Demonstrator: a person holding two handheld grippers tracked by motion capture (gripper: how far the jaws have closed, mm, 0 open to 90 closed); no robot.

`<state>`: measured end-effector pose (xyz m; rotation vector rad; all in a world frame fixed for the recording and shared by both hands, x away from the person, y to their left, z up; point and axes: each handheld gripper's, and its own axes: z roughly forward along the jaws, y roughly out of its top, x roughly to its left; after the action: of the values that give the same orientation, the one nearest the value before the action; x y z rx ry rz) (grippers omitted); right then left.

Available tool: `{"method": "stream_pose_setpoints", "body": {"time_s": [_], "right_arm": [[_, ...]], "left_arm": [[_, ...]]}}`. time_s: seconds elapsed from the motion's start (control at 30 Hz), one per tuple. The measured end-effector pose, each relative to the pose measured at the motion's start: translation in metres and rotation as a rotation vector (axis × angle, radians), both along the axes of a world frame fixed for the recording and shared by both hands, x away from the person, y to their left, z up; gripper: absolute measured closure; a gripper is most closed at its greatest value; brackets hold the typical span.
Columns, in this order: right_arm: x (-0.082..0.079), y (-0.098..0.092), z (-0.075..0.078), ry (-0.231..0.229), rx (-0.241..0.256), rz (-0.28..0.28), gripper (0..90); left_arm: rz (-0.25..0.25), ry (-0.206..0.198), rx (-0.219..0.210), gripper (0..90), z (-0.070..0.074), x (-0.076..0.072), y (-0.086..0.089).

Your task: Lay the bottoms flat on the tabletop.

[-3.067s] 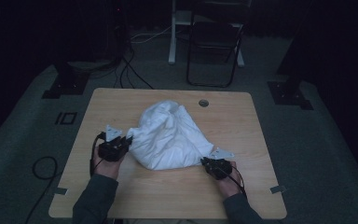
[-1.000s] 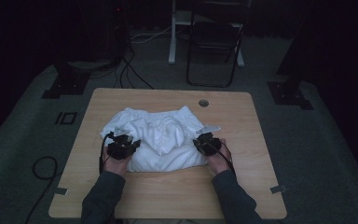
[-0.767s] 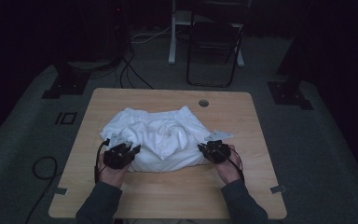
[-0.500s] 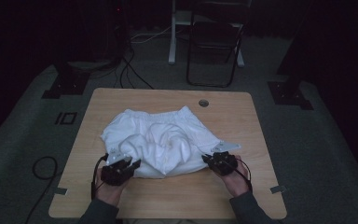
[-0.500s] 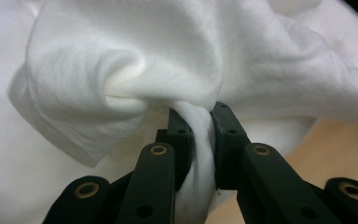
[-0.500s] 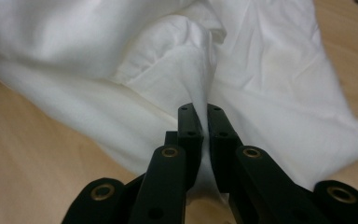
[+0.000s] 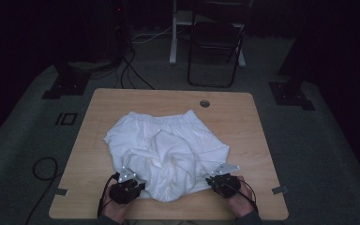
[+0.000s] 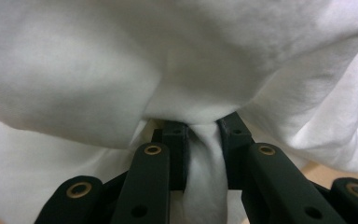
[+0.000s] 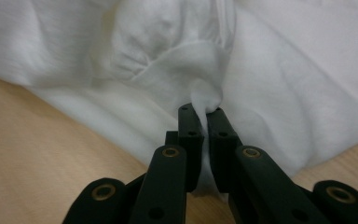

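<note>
A white garment (image 7: pixel 166 150) lies rumpled on the wooden table (image 7: pixel 243 122), its elastic waistband toward the far side. My left gripper (image 7: pixel 127 186) sits at the garment's near left corner, shut on a thick fold of the white cloth (image 8: pixel 204 154) between its jaws. My right gripper (image 7: pixel 222 182) holds the near right corner, jaws pinched on a thin ridge of the same cloth (image 9: pixel 205 100). Both hands rest near the table's front edge. The garment's middle bunches up in a mound (image 7: pixel 173 147).
A round cable hole (image 7: pixel 204 103) sits near the table's far edge. A dark folding chair (image 7: pixel 215 42) and a white post (image 7: pixel 173 33) stand behind the table. Cables (image 7: pixel 42 168) run on the grey floor at left.
Both grippers have pulled the garment's near edge toward the front of the table, and the high mound has spread flatter and wider.
</note>
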<state>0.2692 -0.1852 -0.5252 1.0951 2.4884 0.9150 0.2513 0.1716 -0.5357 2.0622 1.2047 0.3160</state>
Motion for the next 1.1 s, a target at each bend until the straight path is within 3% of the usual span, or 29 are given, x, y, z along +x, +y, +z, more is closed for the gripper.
{"method": "stream_pose_setpoints", "body": {"time_s": [0.13, 0.27, 0.3, 0.4, 0.5, 0.57, 0.63, 0.7, 0.87, 0.97, 1.0, 1.1], "right_arm": [[0.004, 0.0, -0.007, 0.005, 0.008, -0.017, 86.8], [0.014, -0.002, -0.008, -0.027, -0.003, -0.055, 86.4], [0.017, -0.002, -0.009, -0.029, 0.0, -0.065, 86.4], [0.029, -0.003, -0.01, -0.046, 0.001, -0.107, 86.2], [0.037, -0.004, -0.007, -0.026, 0.008, -0.131, 83.2], [0.036, -0.003, -0.001, -0.037, 0.008, -0.13, 74.5], [0.034, -0.004, 0.008, -0.065, 0.021, -0.111, 69.1], [0.032, -0.007, 0.019, -0.1, 0.022, -0.099, 63.6], [0.034, -0.01, 0.051, -0.18, 0.06, -0.084, 56.8], [0.04, -0.007, 0.06, -0.204, 0.068, -0.078, 55.2], [0.057, 0.004, 0.069, -0.225, 0.09, -0.062, 54.4], [0.076, 0.016, 0.073, -0.213, 0.117, -0.037, 57.5]], "left_arm": [[-0.002, -0.039, 0.035, 76.4, -0.001, 0.013, -0.004], [-0.009, -0.088, 0.062, 75.6, -0.003, 0.04, -0.011], [0.001, -0.094, 0.047, 75.4, -0.005, 0.048, -0.012], [0.026, -0.075, 0.017, 73.7, -0.005, 0.066, -0.016], [0.057, -0.03, 0.01, 66.6, 0.001, 0.07, -0.016], [0.06, -0.036, 0.006, 59.6, 0.008, 0.063, -0.013], [0.069, -0.04, -0.027, 54.5, 0.016, 0.055, -0.004], [0.076, -0.044, -0.059, 51.8, 0.025, 0.046, 0.008], [0.105, -0.092, -0.074, 48.4, 0.047, 0.039, 0.028], [0.13, -0.116, -0.091, 46.6, 0.057, 0.045, 0.033], [0.152, -0.136, -0.096, 43.1, 0.067, 0.063, 0.032], [0.161, -0.14, -0.101, 39.9, 0.075, 0.086, 0.027]]}}
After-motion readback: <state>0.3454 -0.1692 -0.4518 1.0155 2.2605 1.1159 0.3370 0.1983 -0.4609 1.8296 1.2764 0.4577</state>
